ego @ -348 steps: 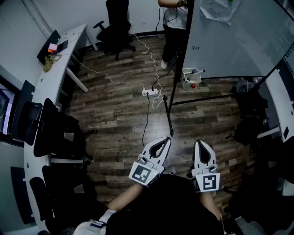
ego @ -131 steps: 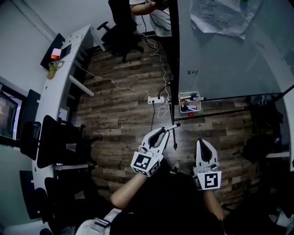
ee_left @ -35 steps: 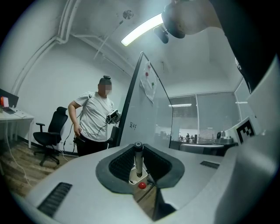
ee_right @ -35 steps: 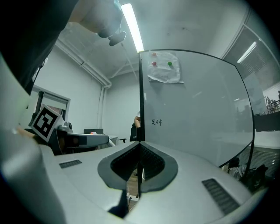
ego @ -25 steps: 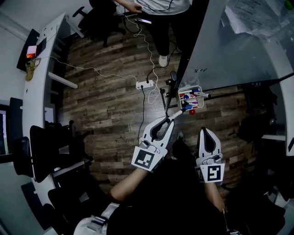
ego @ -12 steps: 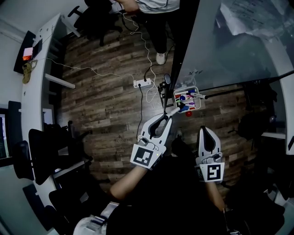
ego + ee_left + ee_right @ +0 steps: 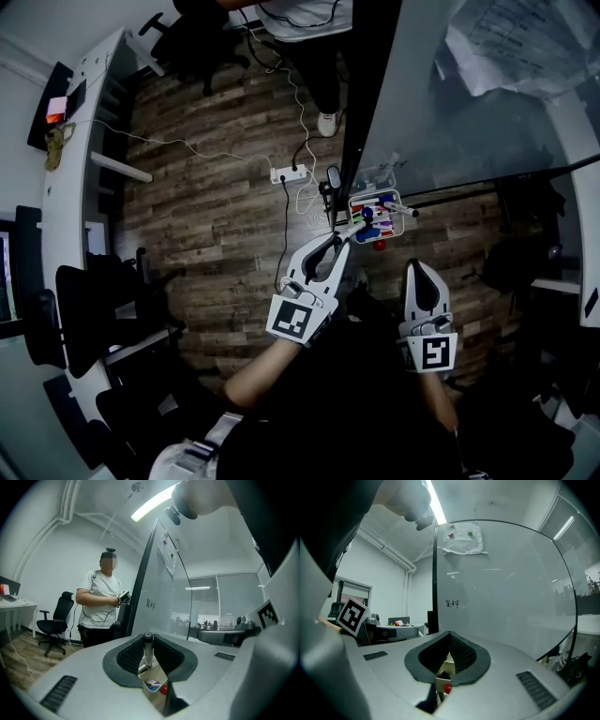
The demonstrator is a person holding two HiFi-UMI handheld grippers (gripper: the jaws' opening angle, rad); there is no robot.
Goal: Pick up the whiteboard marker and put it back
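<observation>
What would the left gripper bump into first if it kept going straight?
Probably the marker box hanging at the whiteboard, with the marker it holds touching before the left gripper does. Depth is unclear; it might pass just above the box.

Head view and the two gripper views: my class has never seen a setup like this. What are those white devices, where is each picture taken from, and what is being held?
No robot here: a person holds a two-jaw gripper in each hand. The head view looks down from a camera on their head; each gripper view looks along that gripper's jaws. The left gripper is clamped on a whiteboard marker, near a tray of coloured markers at the lower edge of the whiteboard. The right gripper is shut and empty.
</observation>
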